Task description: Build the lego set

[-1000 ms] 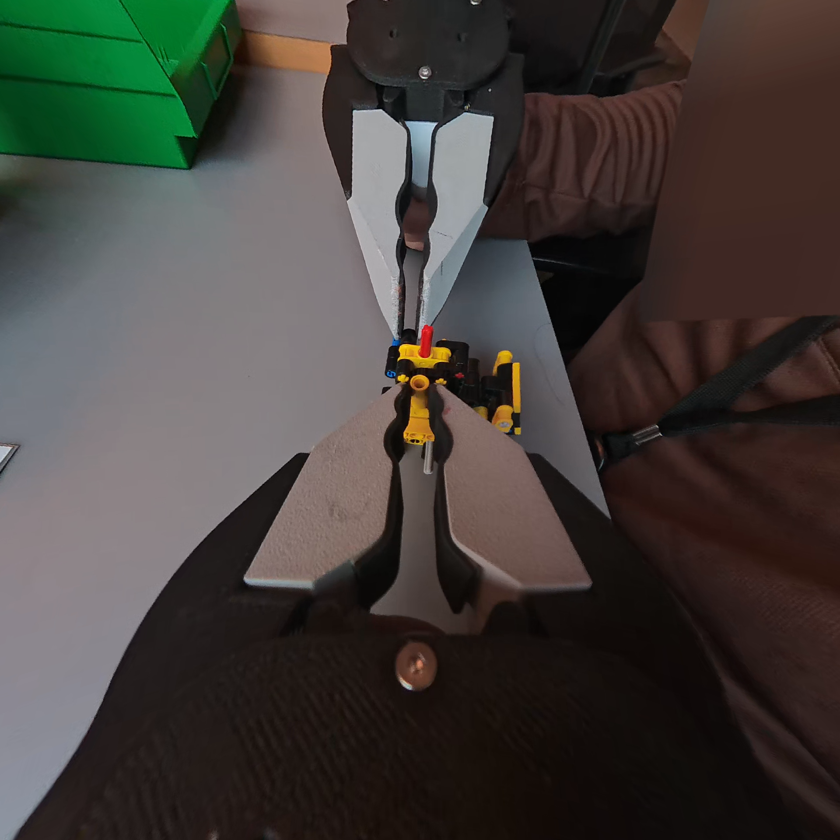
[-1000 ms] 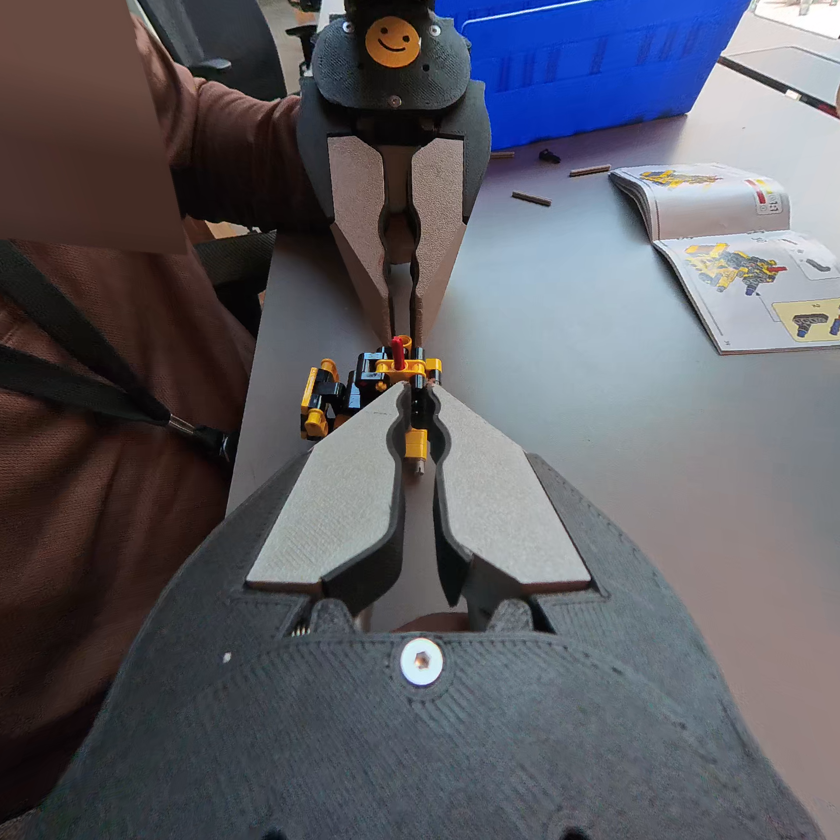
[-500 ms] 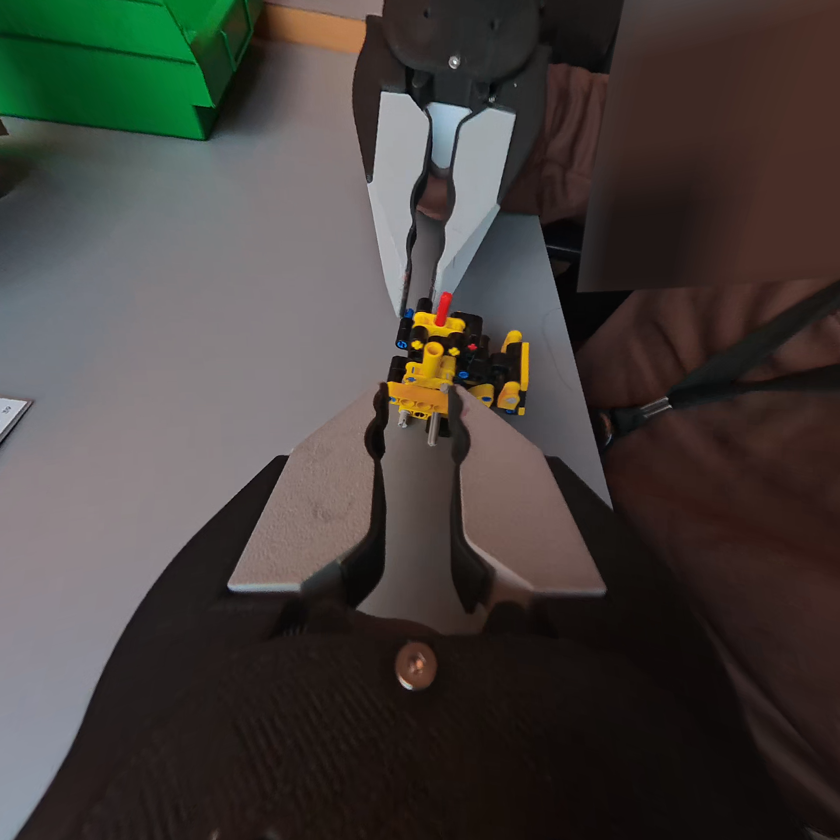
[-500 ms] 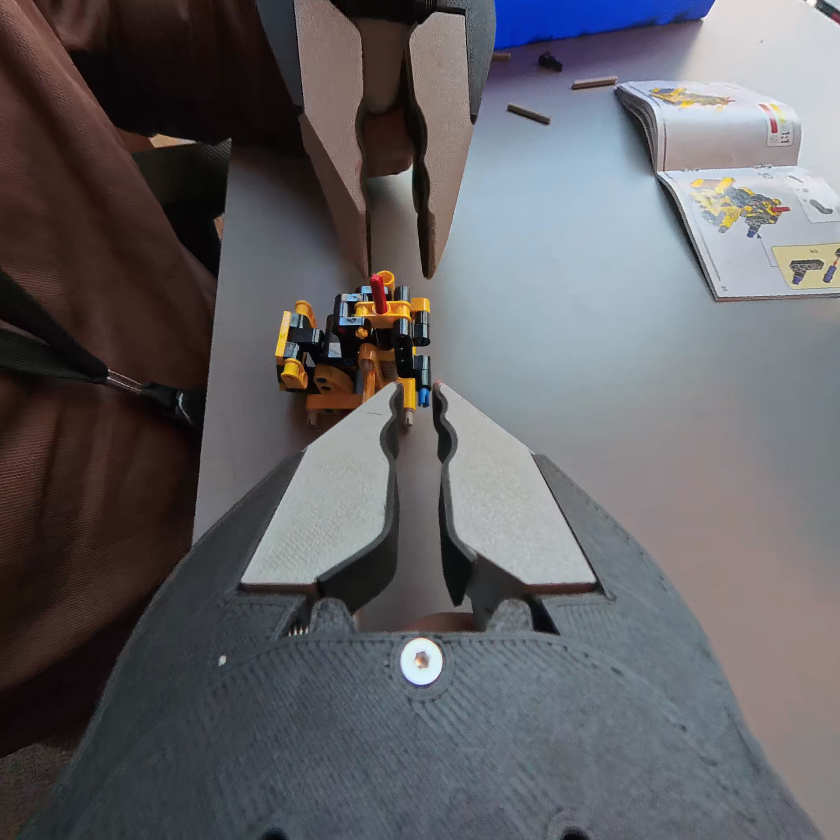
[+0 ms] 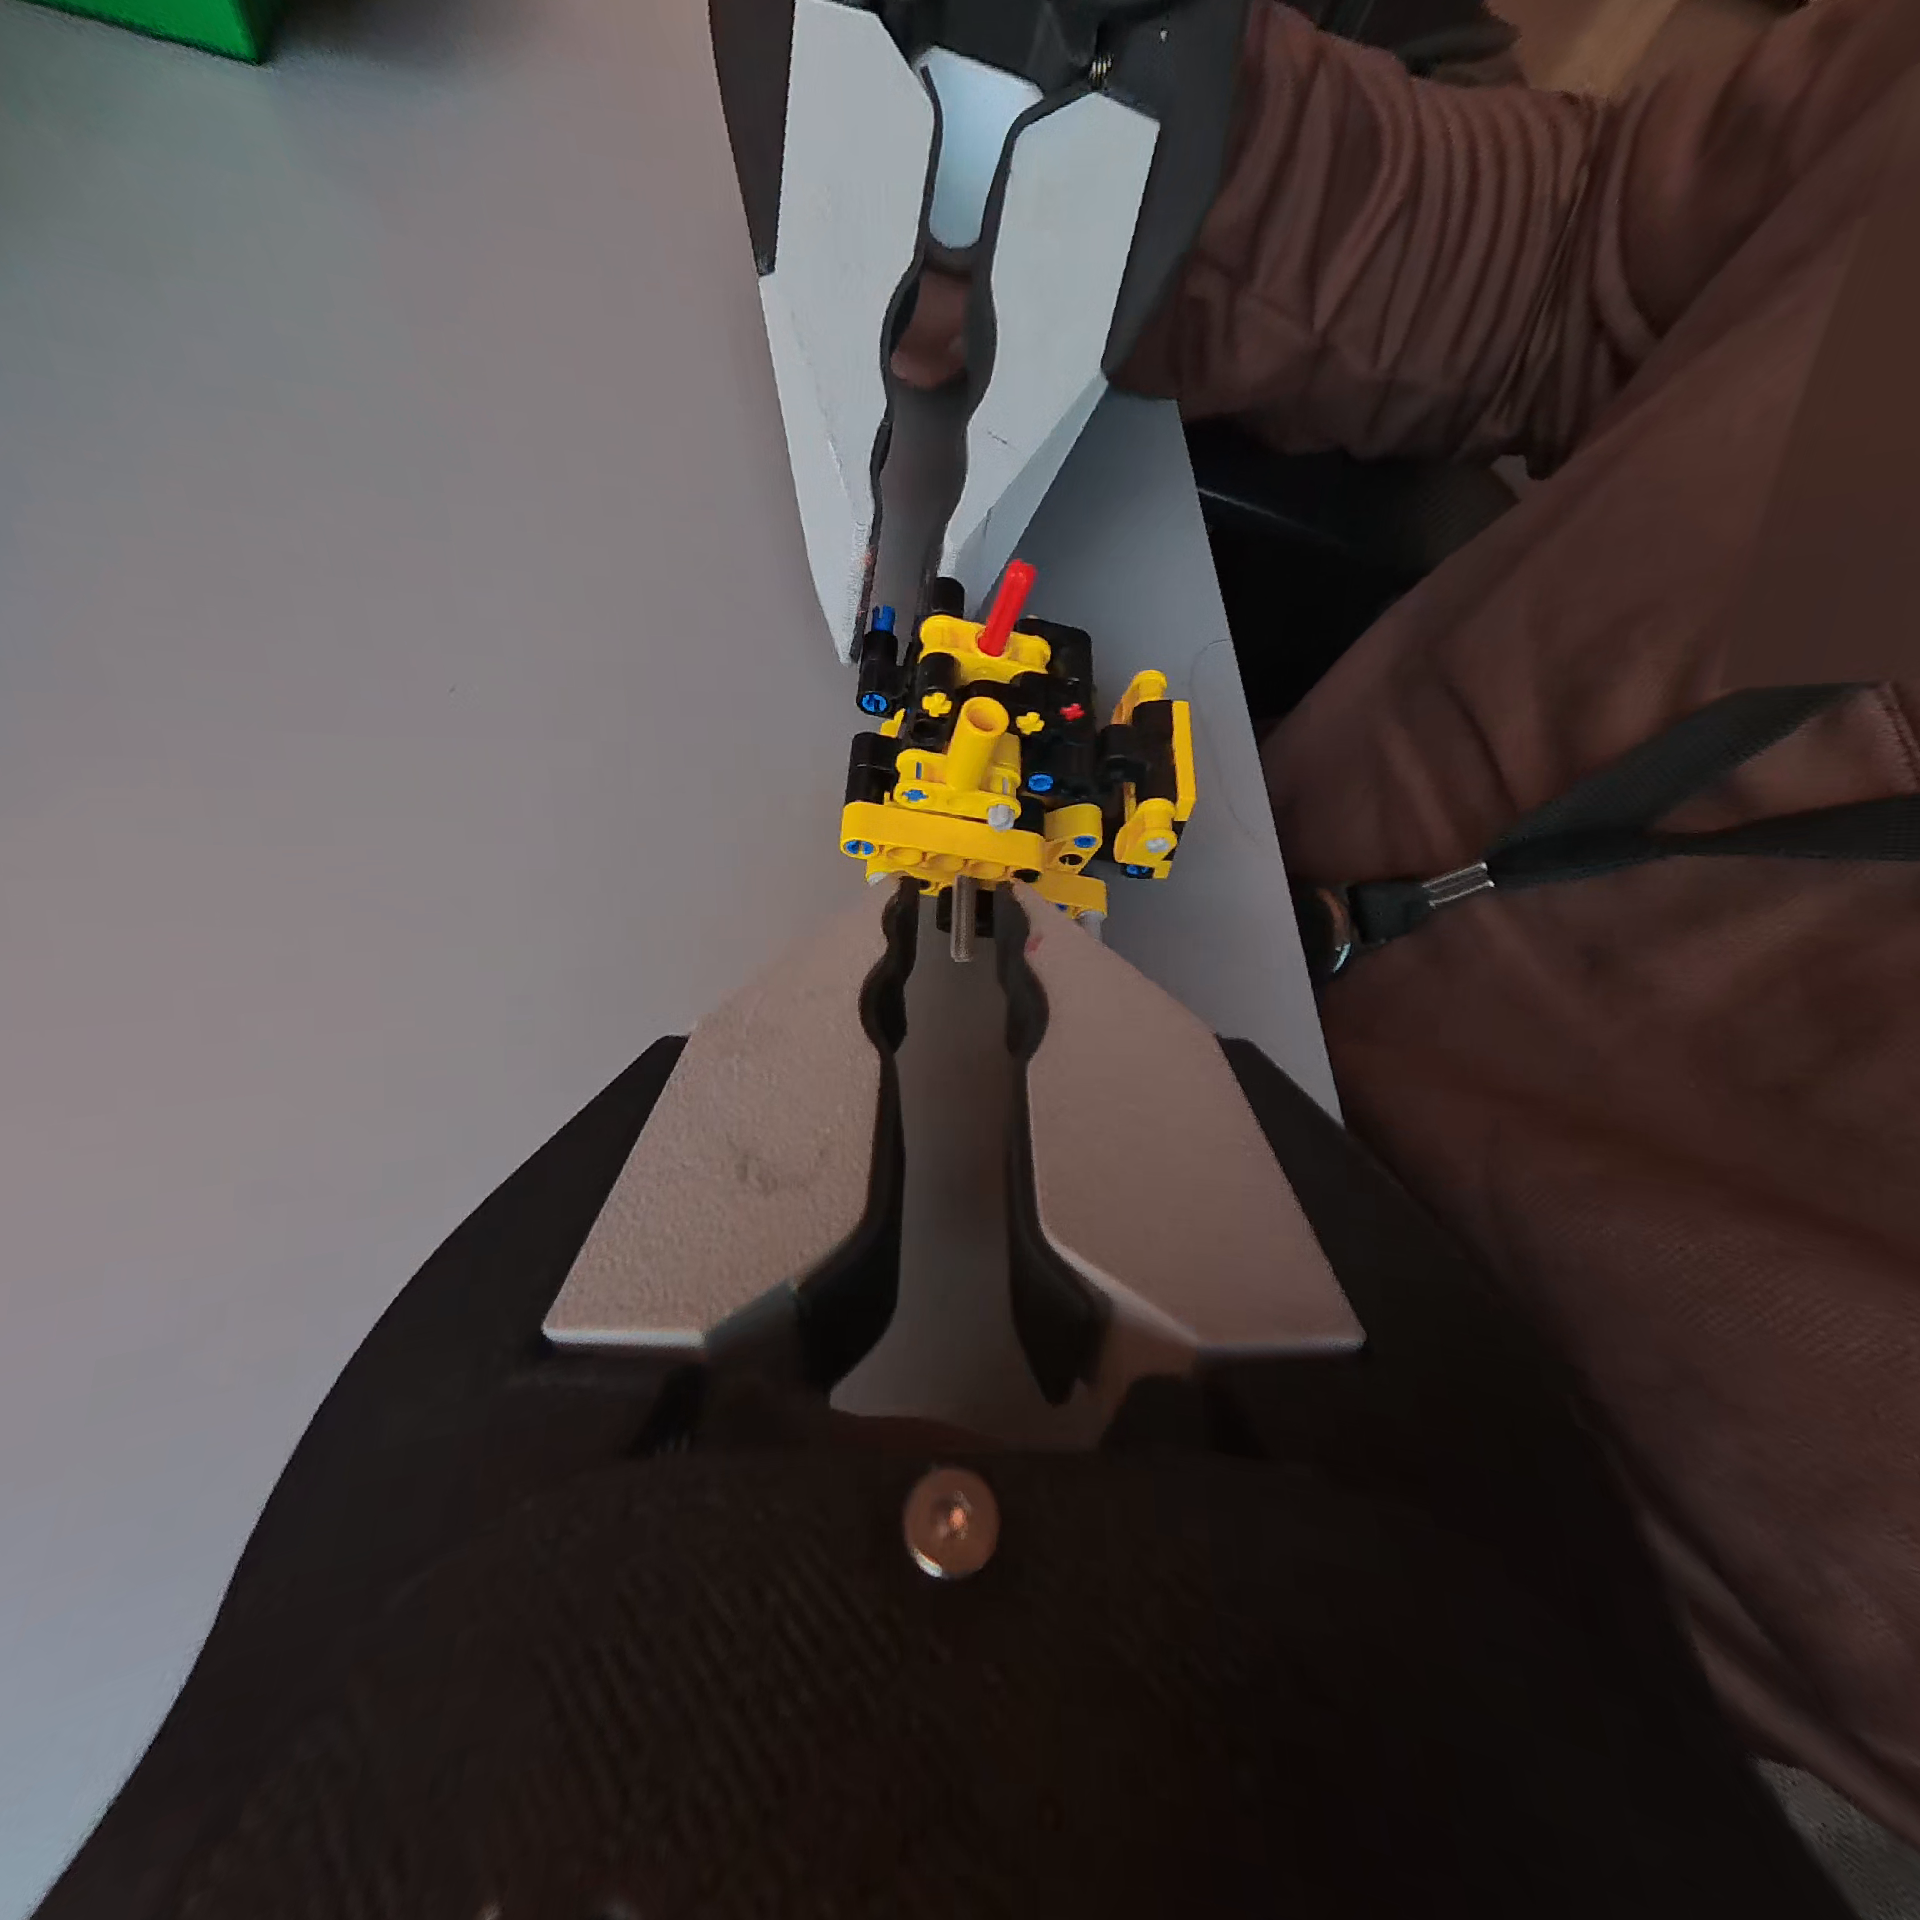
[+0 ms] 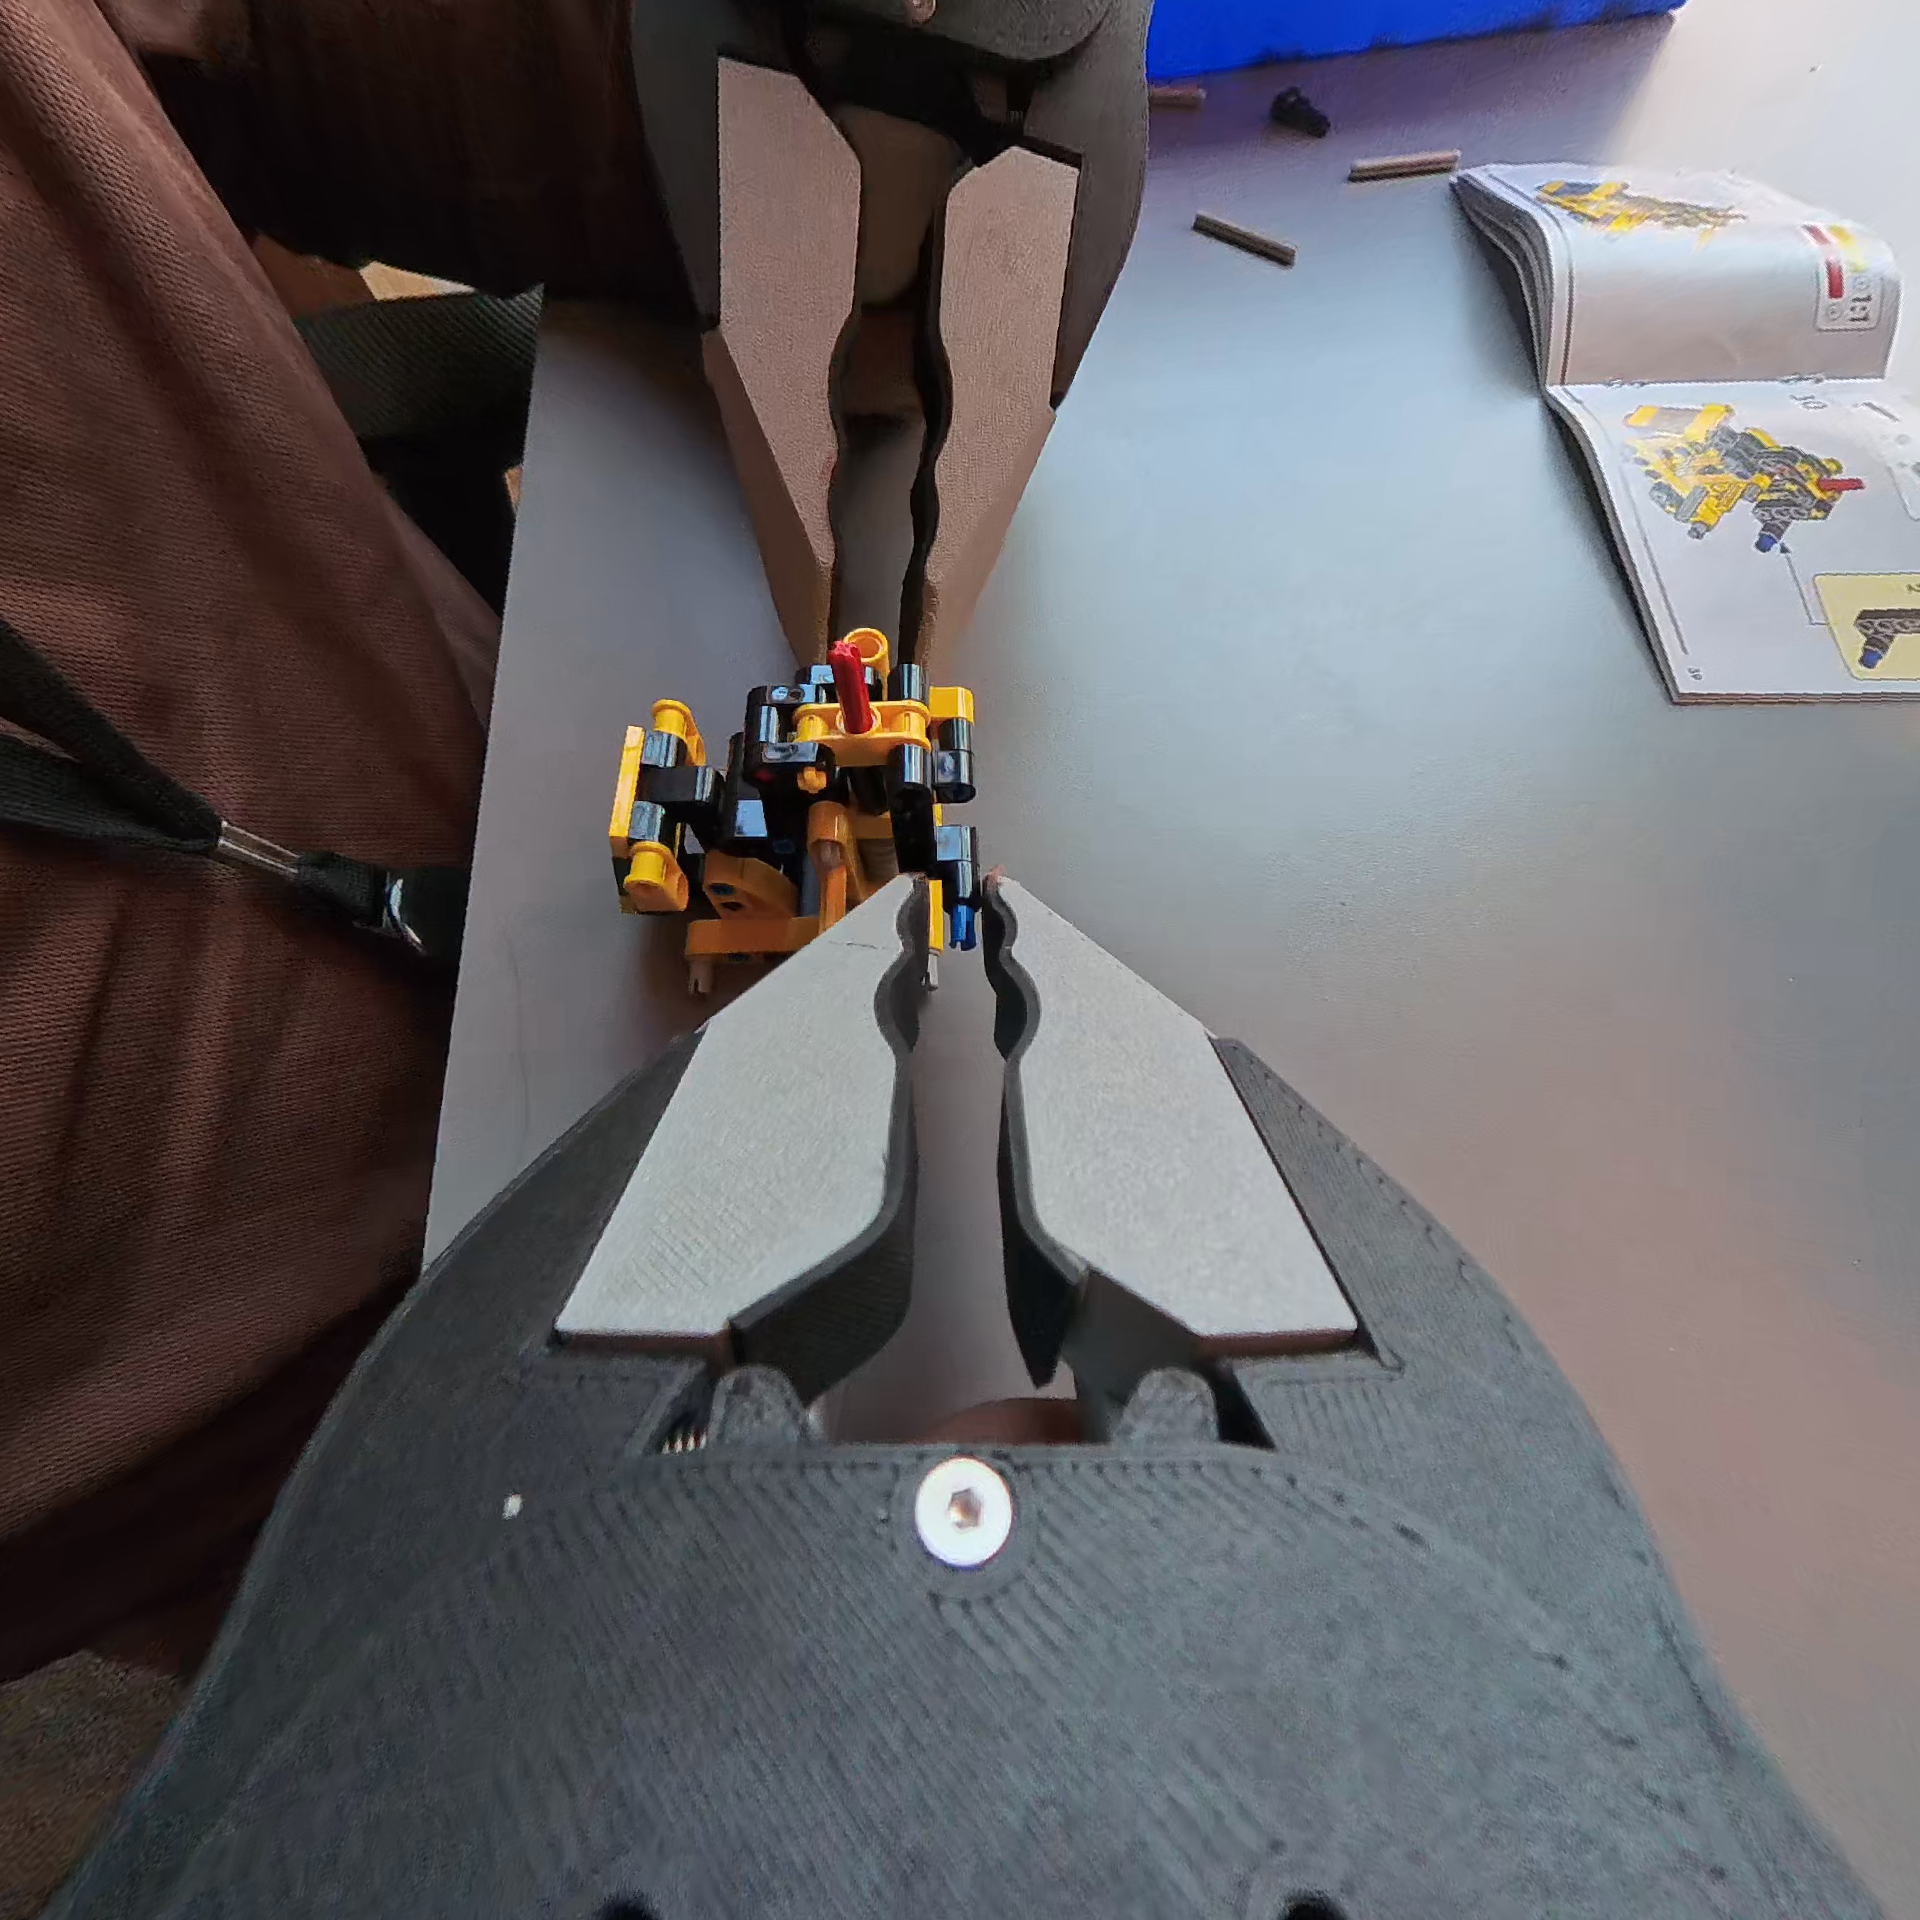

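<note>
A yellow and black lego model (image 5: 977, 769) with a red axle on top stands on the grey table (image 5: 416, 623) near its edge. It also shows in the right wrist view (image 6: 821, 800). My left gripper (image 5: 961, 899) is open at the model's near end, with a grey axle between its tips. It also shows from across the model (image 6: 868, 623). My right gripper (image 6: 954, 883) faces it from the other end, its narrow gap filled by the model's blue pin and a thin yellow bar. The left wrist view shows it too (image 5: 899, 613).
An open instruction booklet (image 6: 1714, 416) lies at the right. Two brown sticks (image 6: 1242, 239) and a small black part (image 6: 1299, 109) lie before a blue bin (image 6: 1351, 21). A green bin (image 5: 156, 10) is far left. A person in brown (image 5: 1558, 935) sits at the table edge. One gripper's finger ends stand about 5 cm off the other's.
One second ago both grippers were shut on the model. Half a second ago both had opened and drawn back. Now both tips are at the model again and the right gap has narrowed.
</note>
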A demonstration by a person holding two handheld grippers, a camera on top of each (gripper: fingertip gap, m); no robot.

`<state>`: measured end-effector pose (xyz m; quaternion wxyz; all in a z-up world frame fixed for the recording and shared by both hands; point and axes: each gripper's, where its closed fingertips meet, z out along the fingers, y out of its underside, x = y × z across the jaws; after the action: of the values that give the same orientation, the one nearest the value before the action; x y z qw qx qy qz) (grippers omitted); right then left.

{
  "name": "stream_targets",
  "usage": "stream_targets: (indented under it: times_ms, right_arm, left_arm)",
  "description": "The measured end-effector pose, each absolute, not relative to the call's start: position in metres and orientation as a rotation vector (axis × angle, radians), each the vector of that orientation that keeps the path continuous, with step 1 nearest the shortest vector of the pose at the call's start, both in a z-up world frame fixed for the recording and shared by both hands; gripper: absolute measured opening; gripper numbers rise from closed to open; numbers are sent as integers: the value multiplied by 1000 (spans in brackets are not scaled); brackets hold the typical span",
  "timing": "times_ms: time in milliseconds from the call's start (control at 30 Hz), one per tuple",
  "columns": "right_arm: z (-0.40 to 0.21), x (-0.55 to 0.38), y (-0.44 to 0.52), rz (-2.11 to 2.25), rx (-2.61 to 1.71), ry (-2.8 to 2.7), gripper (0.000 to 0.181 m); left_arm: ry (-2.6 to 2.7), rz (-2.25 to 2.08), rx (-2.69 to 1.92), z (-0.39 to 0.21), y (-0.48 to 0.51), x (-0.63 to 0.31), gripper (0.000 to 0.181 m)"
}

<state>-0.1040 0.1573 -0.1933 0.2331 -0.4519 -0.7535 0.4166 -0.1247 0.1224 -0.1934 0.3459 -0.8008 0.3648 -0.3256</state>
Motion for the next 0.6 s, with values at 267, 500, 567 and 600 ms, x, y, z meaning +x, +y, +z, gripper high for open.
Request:
stream_targets:
  times_ms: [267, 500, 567, 600]
  right_arm:
    - [-194, -104, 153, 1160, -1229, -2098, 6]
    - [-195, -102, 151, 1184, -1225, -2123, 8]
    - [-195, -101, 150, 1183, -1213, -2130, 6]
    - [-195, -101, 150, 1181, -1208, -2132, 6]
  left_arm:
    - [987, -840, -2081, -196, 118, -119, 9]
    - [972, -862, -2074, -194, 119, -120, 11]
    - [977, -858, -2076, -195, 119, -119, 12]
    - [983, -859, -2077, -195, 118, -118, 12]
